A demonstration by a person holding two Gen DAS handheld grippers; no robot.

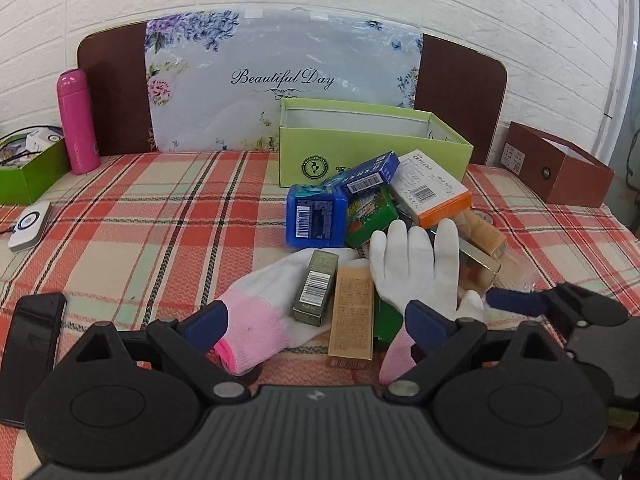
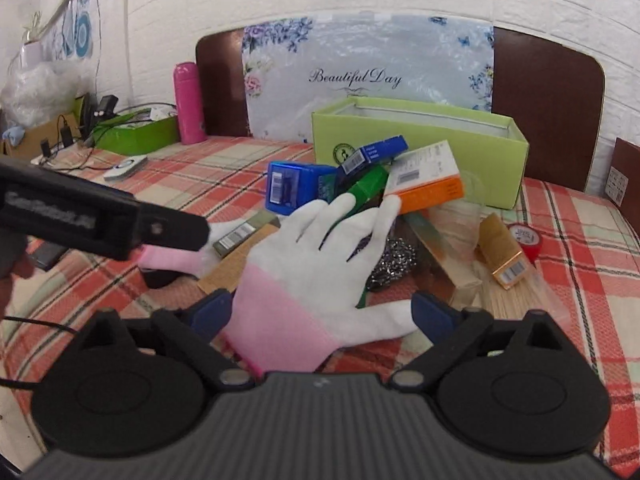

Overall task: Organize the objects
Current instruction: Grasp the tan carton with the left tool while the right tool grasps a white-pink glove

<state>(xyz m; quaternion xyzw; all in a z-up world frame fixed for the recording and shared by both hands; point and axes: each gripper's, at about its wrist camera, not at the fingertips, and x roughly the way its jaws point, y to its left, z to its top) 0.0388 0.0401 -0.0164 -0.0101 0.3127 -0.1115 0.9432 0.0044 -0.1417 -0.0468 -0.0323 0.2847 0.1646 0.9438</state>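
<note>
A pile of small boxes lies on the plaid cloth in front of an open light-green box [image 1: 372,152]: a blue box [image 1: 316,216], an orange-and-white box [image 1: 432,192], an olive box [image 1: 314,288] and a tan box [image 1: 352,312]. Two white-and-pink gloves lie on the pile, one at the left [image 1: 260,320] and one at the right [image 1: 416,268]. My left gripper [image 1: 316,328] is open, its jaws wide on either side of the gloves and boxes. My right gripper [image 2: 324,312] is open around the right glove's [image 2: 320,256] pink cuff, not closed on it.
A pink flask [image 1: 76,124] and a green tray [image 1: 28,172] stand at the back left. A brown box [image 1: 560,168] stands at the back right. A black phone [image 1: 28,348] lies near left. A steel scourer [image 2: 394,260] and a red lid [image 2: 528,240] lie by the pile.
</note>
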